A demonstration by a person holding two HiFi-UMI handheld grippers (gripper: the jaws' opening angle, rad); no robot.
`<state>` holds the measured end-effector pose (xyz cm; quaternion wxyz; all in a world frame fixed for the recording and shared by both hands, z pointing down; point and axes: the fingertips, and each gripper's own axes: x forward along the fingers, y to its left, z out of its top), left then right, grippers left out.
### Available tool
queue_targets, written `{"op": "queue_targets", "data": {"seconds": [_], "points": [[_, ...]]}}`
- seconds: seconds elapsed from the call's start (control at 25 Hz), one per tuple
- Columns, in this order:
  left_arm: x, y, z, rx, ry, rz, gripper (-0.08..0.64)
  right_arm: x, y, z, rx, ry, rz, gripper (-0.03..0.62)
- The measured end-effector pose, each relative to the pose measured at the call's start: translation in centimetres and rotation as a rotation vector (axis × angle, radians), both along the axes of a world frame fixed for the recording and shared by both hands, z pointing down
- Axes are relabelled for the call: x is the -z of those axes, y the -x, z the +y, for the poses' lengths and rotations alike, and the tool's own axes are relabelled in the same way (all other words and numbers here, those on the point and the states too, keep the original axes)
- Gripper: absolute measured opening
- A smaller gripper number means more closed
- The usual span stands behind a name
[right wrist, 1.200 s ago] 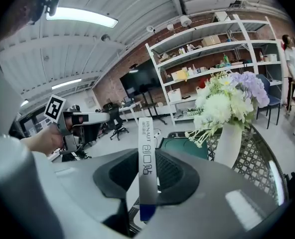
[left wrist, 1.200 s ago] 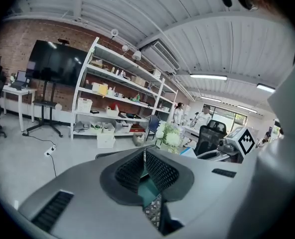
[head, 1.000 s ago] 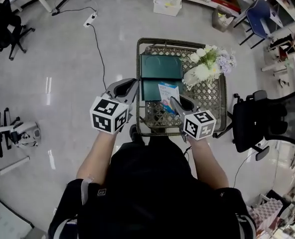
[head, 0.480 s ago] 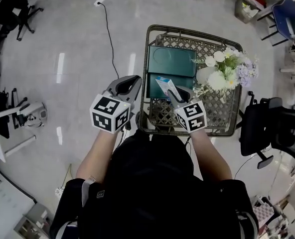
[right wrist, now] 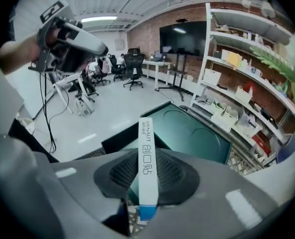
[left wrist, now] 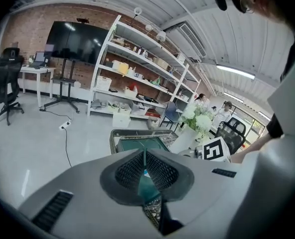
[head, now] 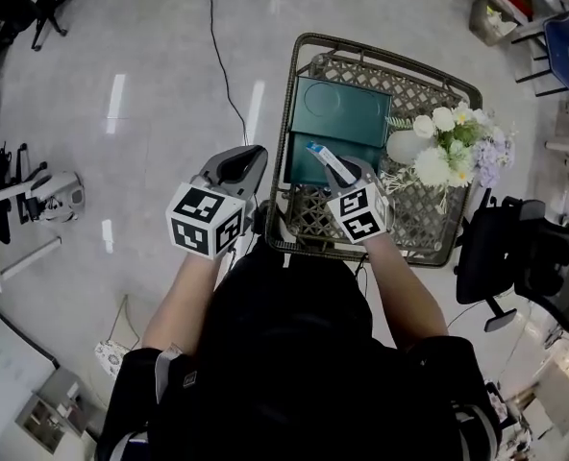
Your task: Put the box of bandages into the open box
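Observation:
The box of bandages (head: 329, 164) is white with a blue end, and my right gripper (head: 342, 176) is shut on it. It is held on edge above the near part of the dark green open box (head: 302, 161). That box's lid (head: 342, 111) stands open behind it. In the right gripper view the narrow printed side of the bandage box (right wrist: 147, 133) rises between the pads of my right gripper (right wrist: 148, 176), with the green lid (right wrist: 192, 133) beyond. My left gripper (head: 246, 157) hovers left of the basket, shut and empty; the left gripper view shows its jaws (left wrist: 145, 158) meeting.
The green box lies in a wicker basket (head: 381, 51) on a frame. A white vase of flowers (head: 448, 152) stands at the basket's right side. A black office chair (head: 525, 257) is to the right. A cable (head: 222, 46) runs across the grey floor on the left.
My right gripper has carried the bandage box forward and left, over the green box, turning it onto its edge. The left gripper has hardly moved.

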<state>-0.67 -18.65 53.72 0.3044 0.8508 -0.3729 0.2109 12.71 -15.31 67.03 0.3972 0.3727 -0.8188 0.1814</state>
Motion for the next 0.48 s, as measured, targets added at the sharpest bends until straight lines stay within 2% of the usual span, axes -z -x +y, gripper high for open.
{"op": "queue_targets", "data": {"seconds": [0.08, 0.16, 0.32, 0.48], "points": [[-0.1, 0.1, 0.2, 0.007, 0.005, 0.006, 0.020, -0.9, 0.0, 0.7, 0.044, 0.005, 0.061, 0.104], [-0.2, 0.0, 0.4, 0.010, 0.008, 0.013, 0.020, -1.7, 0.2, 1.6, 0.058, 0.015, 0.081, 0.106], [-0.5, 0.0, 0.7, 0.009, 0.013, 0.027, 0.020, -2.3, 0.8, 3.0, 0.053, 0.039, 0.051, 0.133], [-0.8, 0.3, 1.4, 0.012, 0.022, 0.036, 0.020, -2.6, 1.4, 4.5, 0.093, 0.068, 0.040, 0.152]]}}
